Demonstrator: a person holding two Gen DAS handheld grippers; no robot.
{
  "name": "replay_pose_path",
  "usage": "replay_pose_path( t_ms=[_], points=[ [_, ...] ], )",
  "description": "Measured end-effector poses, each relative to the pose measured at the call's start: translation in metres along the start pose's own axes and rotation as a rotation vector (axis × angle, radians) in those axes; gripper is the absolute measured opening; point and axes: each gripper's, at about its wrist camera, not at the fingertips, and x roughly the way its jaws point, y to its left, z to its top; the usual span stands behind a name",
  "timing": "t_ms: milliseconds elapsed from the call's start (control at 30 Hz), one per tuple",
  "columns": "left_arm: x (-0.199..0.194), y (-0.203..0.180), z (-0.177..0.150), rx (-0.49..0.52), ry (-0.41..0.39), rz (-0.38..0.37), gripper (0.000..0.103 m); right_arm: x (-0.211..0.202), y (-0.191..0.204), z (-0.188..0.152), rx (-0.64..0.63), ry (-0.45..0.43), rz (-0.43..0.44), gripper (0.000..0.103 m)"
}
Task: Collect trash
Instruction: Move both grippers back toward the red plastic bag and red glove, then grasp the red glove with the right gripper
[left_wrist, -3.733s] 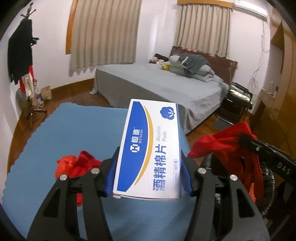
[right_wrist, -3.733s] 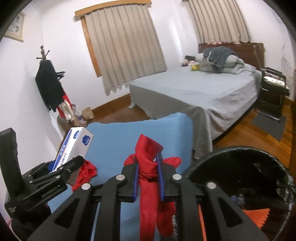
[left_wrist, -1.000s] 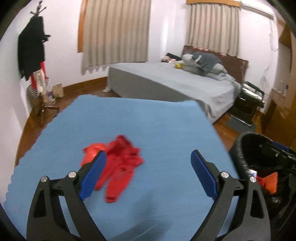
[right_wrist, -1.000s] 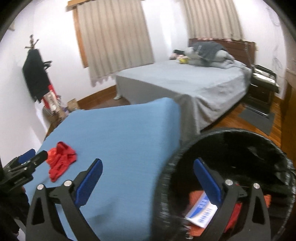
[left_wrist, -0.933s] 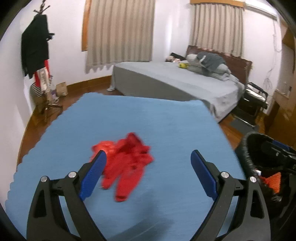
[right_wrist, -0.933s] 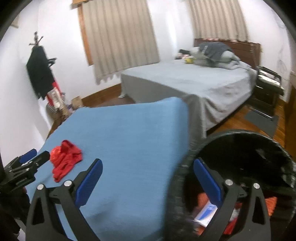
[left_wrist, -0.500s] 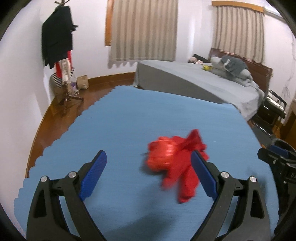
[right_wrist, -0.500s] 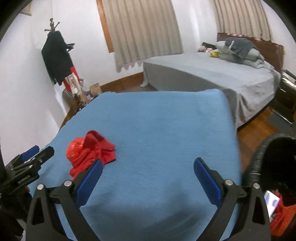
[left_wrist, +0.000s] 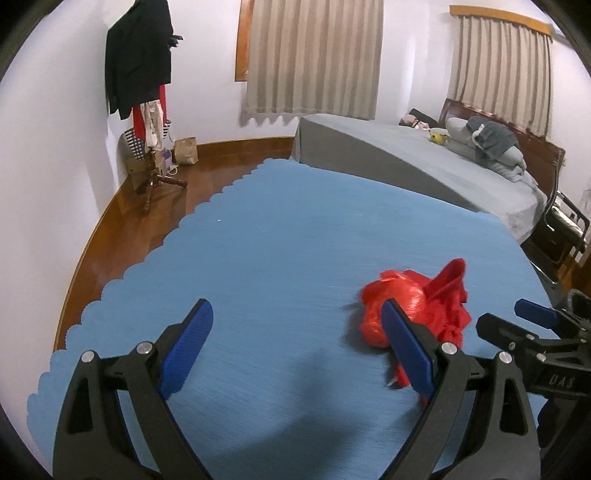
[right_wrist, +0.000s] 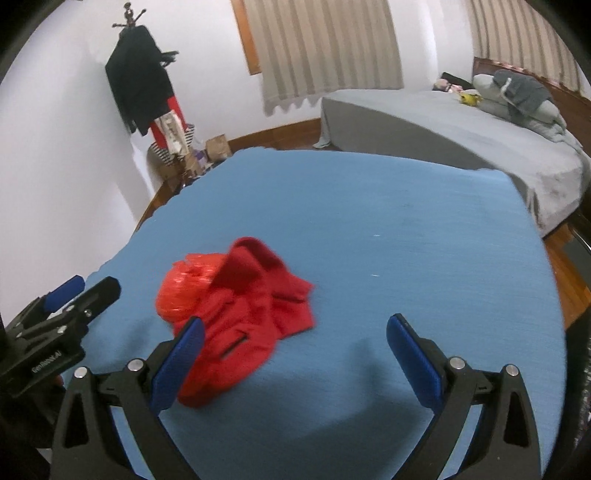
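While both tools hang over the blue-covered table (right_wrist: 406, 229), the left tool (left_wrist: 295, 336) and the right tool (right_wrist: 295, 350) each have their blue pads spread wide with nothing between them. On the cloth, a red crumpled plastic bag (right_wrist: 188, 284) touches a red fabric piece (right_wrist: 255, 306). This pile sits between the two tools, just beyond the right tool's left pad, and the left tool's right pad overlaps it in the left wrist view.

Blue mat (left_wrist: 280, 251) with scalloped left edge covers table. On it, near right side: red cloth (right_wrist: 258, 317), crumpled, with shiny red bag (right_wrist: 184, 291) touching its left side. Both slightly blurred.
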Motion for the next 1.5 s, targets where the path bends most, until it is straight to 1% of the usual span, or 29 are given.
replay_pose_path(
  t_ms=[200, 267, 433, 500, 633, 767, 833, 900, 1067, 1133, 1267, 1333, 1367, 1433, 1500],
  points=[
    [0.002, 0.019, 0.003, -0.039, -0.008, 0.024, 0.09, 0.017, 0.016, 0.001, -0.008, 0.032, 0.008, 0.097],
    [0.003, 0.022, 0.003, -0.048, -0.01, 0.025, 0.09, 0.025, 0.023, 0.0, -0.036, 0.055, -0.015, 0.097],
    [0.004, 0.024, 0.004, -0.048, -0.009, 0.024, 0.09, 0.04, 0.023, -0.004, -0.05, 0.126, -0.059, 0.097],
    [0.004, 0.024, 0.003, -0.05, -0.011, 0.025, 0.09, 0.04, 0.022, -0.004, -0.064, 0.129, -0.081, 0.097],
    [0.004, 0.024, 0.004, -0.053, -0.01, 0.027, 0.09, 0.03, 0.004, -0.008, -0.064, 0.135, -0.147, 0.096],
    [0.005, 0.025, 0.003, -0.049, -0.009, 0.021, 0.09, 0.016, -0.025, -0.012, -0.009, 0.128, -0.199, 0.096],
    [0.006, 0.024, 0.004, -0.044, -0.009, 0.021, 0.09, 0.008, -0.035, -0.013, 0.017, 0.115, -0.195, 0.096],
    [0.007, 0.023, 0.005, -0.047, -0.008, 0.017, 0.09, 0.002, -0.038, -0.012, 0.027, 0.099, -0.168, 0.096],
    [0.005, 0.021, 0.003, -0.042, -0.012, 0.014, 0.09, 0.005, -0.02, 0.001, 0.042, 0.054, -0.066, 0.096],
    [0.005, 0.021, 0.002, -0.04, -0.013, 0.017, 0.09, 0.015, -0.011, 0.008, 0.027, 0.05, -0.062, 0.096],
    [0.005, 0.021, 0.002, -0.04, -0.014, 0.021, 0.09, 0.033, -0.005, 0.016, 0.035, 0.069, -0.043, 0.089],
    [0.005, 0.021, 0.001, -0.044, -0.012, 0.021, 0.09, 0.042, -0.003, 0.018, 0.034, 0.085, -0.038, 0.083],
    [0.005, 0.02, 0.001, -0.046, -0.011, 0.02, 0.09, 0.047, -0.003, 0.019, 0.037, 0.102, -0.031, 0.077],
    [0.005, 0.019, 0.001, -0.045, -0.011, 0.019, 0.09, 0.048, -0.003, 0.019, 0.032, 0.097, -0.026, 0.07],
    [0.006, 0.018, 0.0, -0.042, -0.01, 0.014, 0.09, 0.046, -0.003, 0.019, 0.029, 0.103, 0.002, 0.05]
  ],
)
